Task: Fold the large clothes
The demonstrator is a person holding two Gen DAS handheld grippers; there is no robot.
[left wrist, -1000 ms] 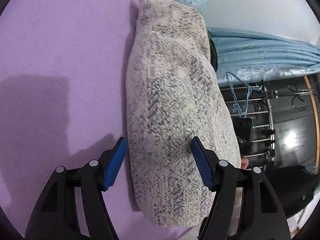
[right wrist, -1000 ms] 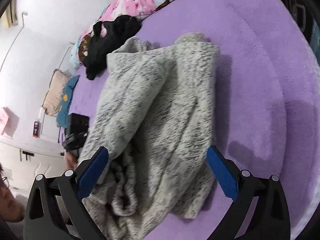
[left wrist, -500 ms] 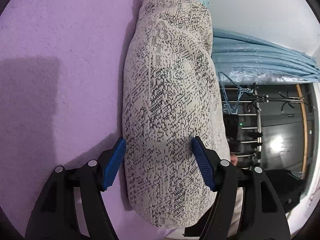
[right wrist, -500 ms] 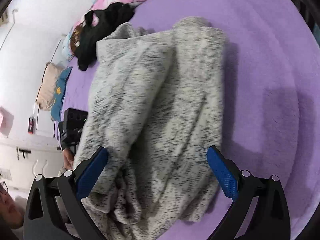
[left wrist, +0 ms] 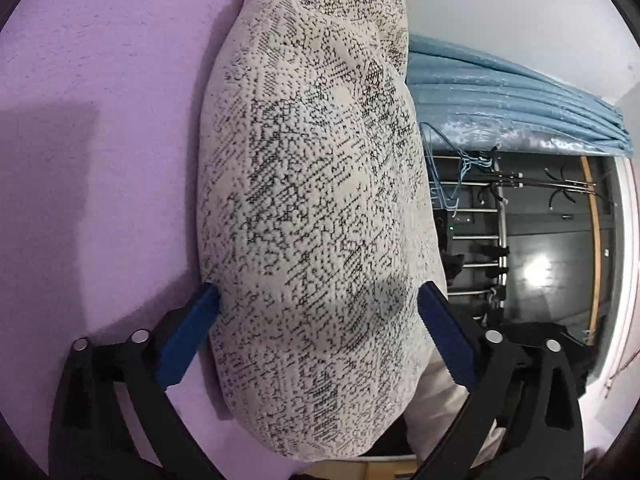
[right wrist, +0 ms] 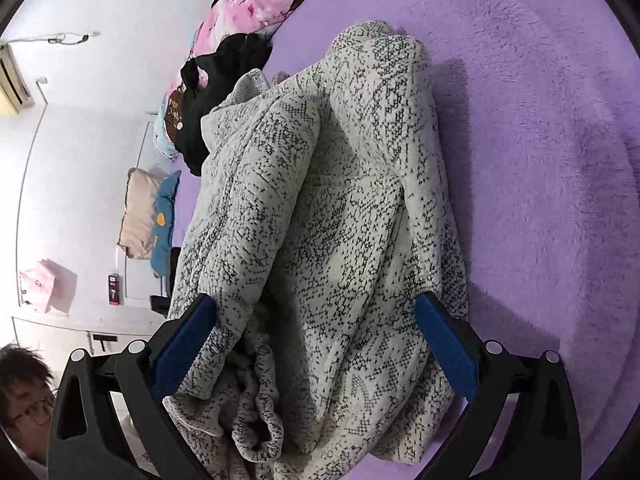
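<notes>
A large white-and-black speckled knit garment (left wrist: pixel 312 184) lies folded in a long thick bundle on the purple bed cover (left wrist: pixel 92 128). My left gripper (left wrist: pixel 318 308) is open, with its blue pads on either side of the bundle's near end. In the right wrist view the same garment (right wrist: pixel 336 216) shows layered folds and a loose rumpled end near the camera. My right gripper (right wrist: pixel 316 316) is open and straddles that end, with its pads at both sides of the cloth.
A black garment (right wrist: pixel 216 92) and pink floral bedding (right wrist: pixel 256 4) lie at the far end of the purple bed (right wrist: pixel 540 160). A blue curtain (left wrist: pixel 500 96) and a metal rack (left wrist: pixel 480 216) stand beyond the bed edge. A person's head (right wrist: pixel 24 392) is at the lower left.
Both grippers have moved forward onto the garment, so the bundle now fills the space between each pair of pads. The jaws stayed open.
</notes>
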